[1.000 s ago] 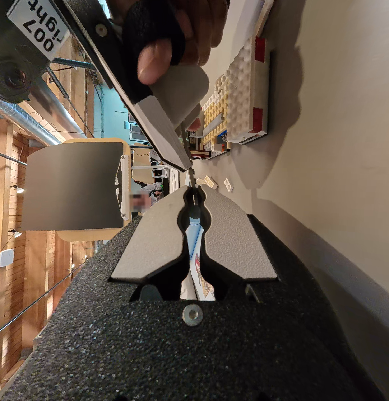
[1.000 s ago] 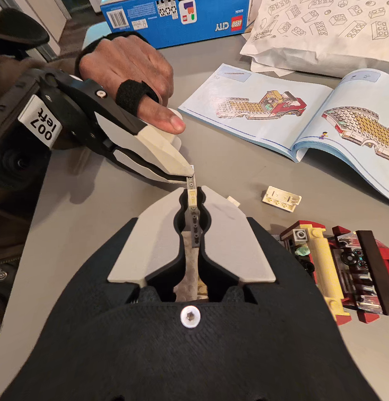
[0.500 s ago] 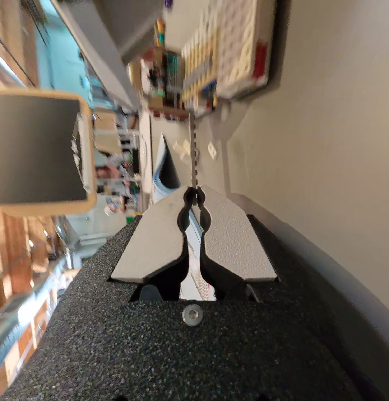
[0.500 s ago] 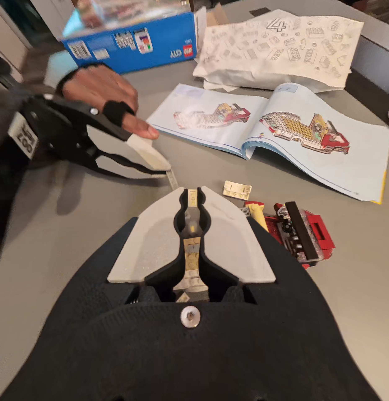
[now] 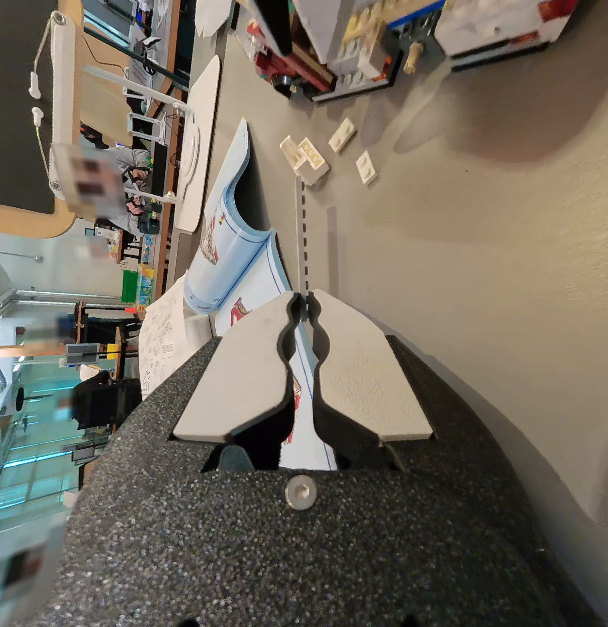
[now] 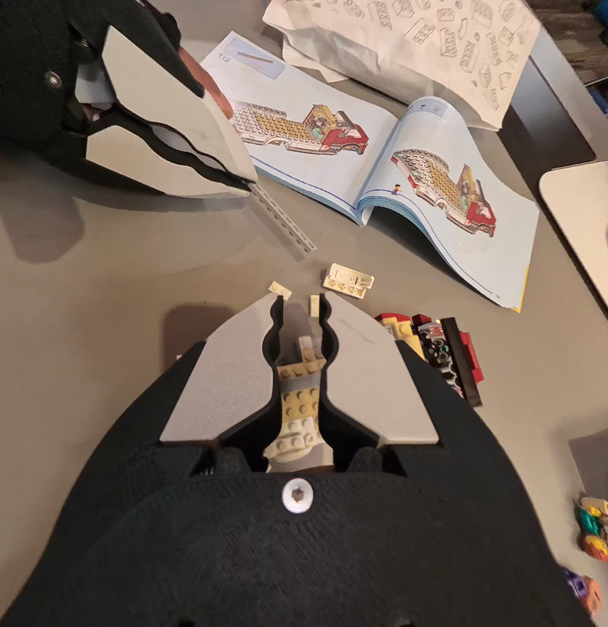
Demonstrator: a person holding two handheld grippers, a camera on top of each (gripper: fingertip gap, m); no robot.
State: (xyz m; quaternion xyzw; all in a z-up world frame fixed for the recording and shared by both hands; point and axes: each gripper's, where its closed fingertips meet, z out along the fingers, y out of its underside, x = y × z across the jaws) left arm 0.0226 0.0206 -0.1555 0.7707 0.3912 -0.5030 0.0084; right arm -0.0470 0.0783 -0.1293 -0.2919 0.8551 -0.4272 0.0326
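My left gripper [image 5: 304, 298] is shut on one end of a long thin grey studded strip [image 5: 300, 237], which juts forward over the grey table [image 5: 465, 271]. The right wrist view shows the same: the left gripper [image 6: 250, 185] at upper left pinches the strip [image 6: 283, 219], whose far end hangs low over the table. My right gripper [image 6: 300, 298] is open with nothing pinched. It hovers over a tan and white brick model [image 6: 297, 400], seen through the gap. A small tan plate [image 6: 314, 305] sits by its right fingertip, another [image 6: 279, 290] by its left.
An open instruction booklet [image 6: 363, 163] lies beyond, with a printed paper bag [image 6: 414, 40] behind it. A cream piece [image 6: 348, 281] lies ahead of the right gripper. A red and black cab assembly [image 6: 445, 353] sits to its right. Small colourful pieces [image 6: 594, 529] lie at the lower right. Left tips to right tips: about 10 cm.
The two grippers met at the strip a second ago. My left gripper has drawn away with the strip. My right gripper, which stayed shut on a tan piece, has now opened.
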